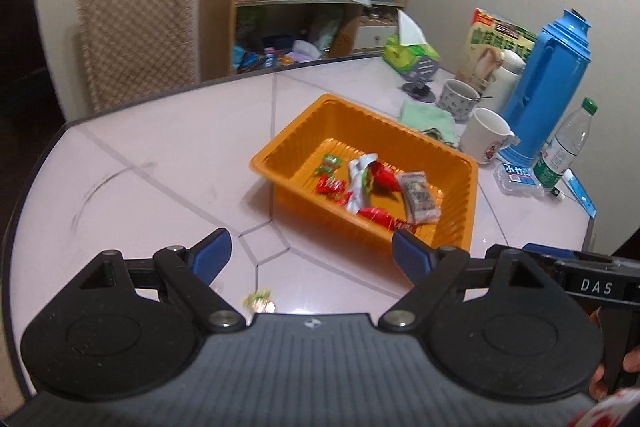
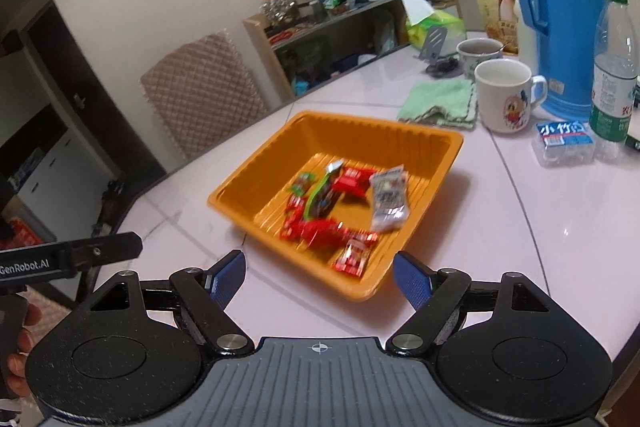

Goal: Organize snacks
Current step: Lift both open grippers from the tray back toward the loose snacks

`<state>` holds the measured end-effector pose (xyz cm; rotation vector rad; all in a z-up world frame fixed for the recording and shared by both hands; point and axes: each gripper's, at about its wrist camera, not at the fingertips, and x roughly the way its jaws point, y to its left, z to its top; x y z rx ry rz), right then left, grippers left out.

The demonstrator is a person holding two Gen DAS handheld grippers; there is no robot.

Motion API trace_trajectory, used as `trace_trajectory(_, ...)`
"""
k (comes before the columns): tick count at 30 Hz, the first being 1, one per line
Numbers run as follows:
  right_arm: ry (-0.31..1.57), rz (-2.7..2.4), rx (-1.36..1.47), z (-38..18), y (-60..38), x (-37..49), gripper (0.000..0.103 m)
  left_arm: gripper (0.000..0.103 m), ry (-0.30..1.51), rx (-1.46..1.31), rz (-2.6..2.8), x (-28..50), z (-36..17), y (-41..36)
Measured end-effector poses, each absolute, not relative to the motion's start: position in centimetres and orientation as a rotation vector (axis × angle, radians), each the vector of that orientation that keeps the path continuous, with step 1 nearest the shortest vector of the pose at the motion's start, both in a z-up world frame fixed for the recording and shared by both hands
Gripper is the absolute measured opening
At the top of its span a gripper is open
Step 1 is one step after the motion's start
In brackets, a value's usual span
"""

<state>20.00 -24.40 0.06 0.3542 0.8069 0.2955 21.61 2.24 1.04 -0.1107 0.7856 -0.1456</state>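
Both my hand-held grippers, left hand-held gripper [image 1: 311, 254] and right hand-held gripper [image 2: 319, 278], gape wide, holding nothing. Snack packets [image 2: 347, 207] fill the orange plastic tray [image 2: 256, 171]; next I grab the little green packet [image 1: 258, 299] on the pale counter [image 1: 160, 163].

Left gripper [image 1: 312, 257]: black linkage arms, silver pivot screws, blue ribbed pads [image 1: 210, 255], grey ribbed base with crosshair mark. Right gripper [image 2: 319, 281]: same build, blue pads [image 2: 414, 283]. White lettering on black side bars: "DAS", "GenRobot.AI". Round black discs either side of base.
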Motion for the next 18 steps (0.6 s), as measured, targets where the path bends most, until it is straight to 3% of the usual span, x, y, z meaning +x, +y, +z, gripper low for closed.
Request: trace_trajectory(18, 0.921, 0.465, 0.228, -2.4, -20.3, 14.1, 0.081, 0.086, 0.912, -0.173, -0.023, 12.6, -2.7, 5.3)
